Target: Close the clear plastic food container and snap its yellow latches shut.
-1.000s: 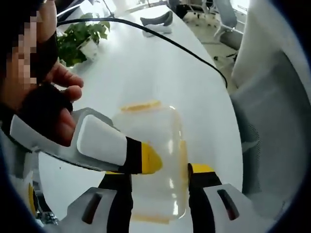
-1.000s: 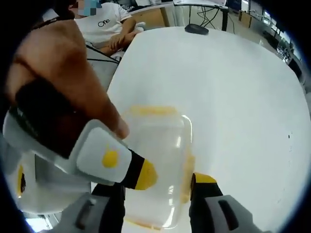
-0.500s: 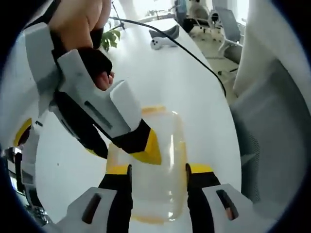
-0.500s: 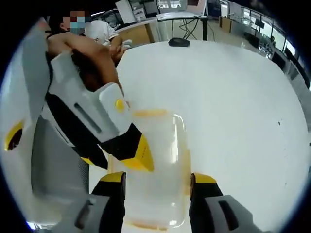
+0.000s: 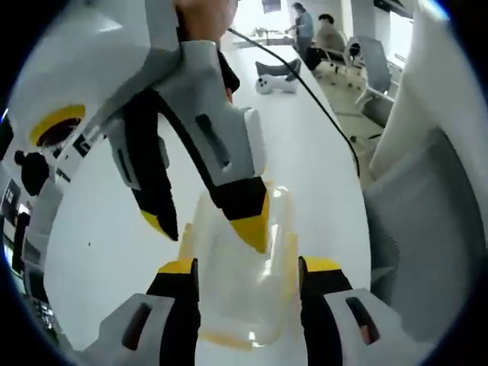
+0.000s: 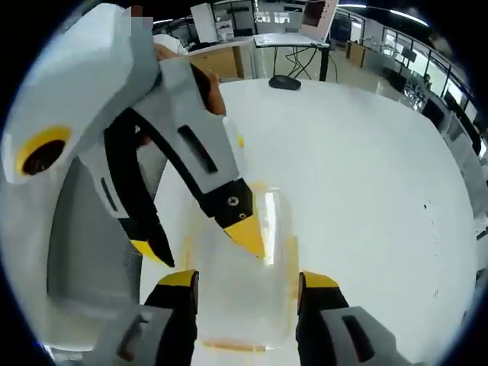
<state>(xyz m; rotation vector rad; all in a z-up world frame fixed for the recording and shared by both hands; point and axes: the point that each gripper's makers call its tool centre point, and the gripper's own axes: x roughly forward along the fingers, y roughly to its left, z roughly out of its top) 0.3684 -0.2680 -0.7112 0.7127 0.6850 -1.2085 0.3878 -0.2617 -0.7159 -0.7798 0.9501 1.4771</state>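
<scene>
Both grippers, jaws spread and empty, press the clear container lid on the counter; yellow latches need snapping next.

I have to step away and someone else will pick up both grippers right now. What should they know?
Left gripper: open, jaws either side of the clear container.
Right gripper: open, also straddling the container; each gripper's tips come in above it in the other's view.
The container sits on the white table, lid on top; yellow latches show along its edges.
Done: lid appears to be in place.
Left: whether any latch is snapped cannot be told; press each one down.
</scene>
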